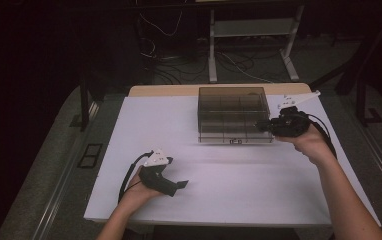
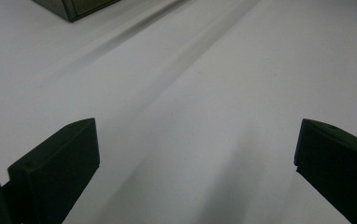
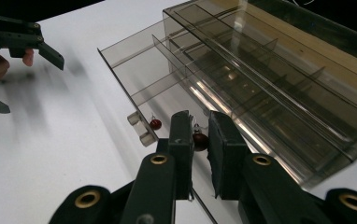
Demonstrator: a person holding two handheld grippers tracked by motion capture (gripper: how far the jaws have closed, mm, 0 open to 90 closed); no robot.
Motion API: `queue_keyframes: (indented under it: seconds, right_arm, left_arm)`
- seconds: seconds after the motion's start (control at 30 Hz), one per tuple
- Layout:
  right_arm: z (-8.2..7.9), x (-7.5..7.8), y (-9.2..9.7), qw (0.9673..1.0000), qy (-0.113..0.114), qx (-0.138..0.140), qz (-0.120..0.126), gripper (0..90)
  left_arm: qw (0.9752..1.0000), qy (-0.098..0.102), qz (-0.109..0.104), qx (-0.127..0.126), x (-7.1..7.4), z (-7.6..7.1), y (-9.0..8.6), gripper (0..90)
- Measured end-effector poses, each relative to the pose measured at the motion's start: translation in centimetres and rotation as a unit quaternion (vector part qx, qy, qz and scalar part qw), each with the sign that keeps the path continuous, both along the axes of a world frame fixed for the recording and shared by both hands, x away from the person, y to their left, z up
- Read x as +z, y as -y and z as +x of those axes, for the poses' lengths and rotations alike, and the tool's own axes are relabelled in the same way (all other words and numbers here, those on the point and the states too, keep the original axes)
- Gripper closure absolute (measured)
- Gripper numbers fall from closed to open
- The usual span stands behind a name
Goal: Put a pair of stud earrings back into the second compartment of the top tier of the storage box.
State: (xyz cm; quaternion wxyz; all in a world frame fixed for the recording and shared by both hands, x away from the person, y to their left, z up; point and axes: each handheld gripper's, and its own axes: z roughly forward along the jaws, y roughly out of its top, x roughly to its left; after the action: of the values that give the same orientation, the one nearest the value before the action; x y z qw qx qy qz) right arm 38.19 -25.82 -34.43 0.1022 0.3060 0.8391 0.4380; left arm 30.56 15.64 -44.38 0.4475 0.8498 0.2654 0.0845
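Note:
A smoky clear compartment box (image 1: 234, 107) stands at the table's back middle, with a pale latch (image 3: 141, 127) on its front wall. My right gripper (image 1: 262, 126) hangs at the box's front right corner. In the right gripper view its jaws (image 3: 201, 128) stand a narrow gap apart, closed on a small dark red bead (image 3: 200, 142) with a thin wire hook. A second red bead (image 3: 155, 123) shows beside the latch. My left gripper (image 1: 178, 186) rests low at the front left, jaws wide open (image 2: 195, 158) over bare white table.
White sheet (image 1: 229, 195) covers the table, whose front edge lies close to the forearms. The box's corner (image 2: 74, 7) shows far off in the left gripper view. A metal stand (image 1: 251, 30) and floor cables lie behind the table.

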Motion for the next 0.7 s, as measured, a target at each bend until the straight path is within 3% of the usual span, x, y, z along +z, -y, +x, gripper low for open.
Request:
queue_keyframes:
  seconds: [0.7]
  right_arm:
    - [1.0, -1.9, -3.0, 0.9998, -0.016, 0.012, -0.003, 78.7]
  left_arm:
    - [1.0, -0.002, 0.001, -0.001, 0.0, -0.1, 0.1, 0.0]
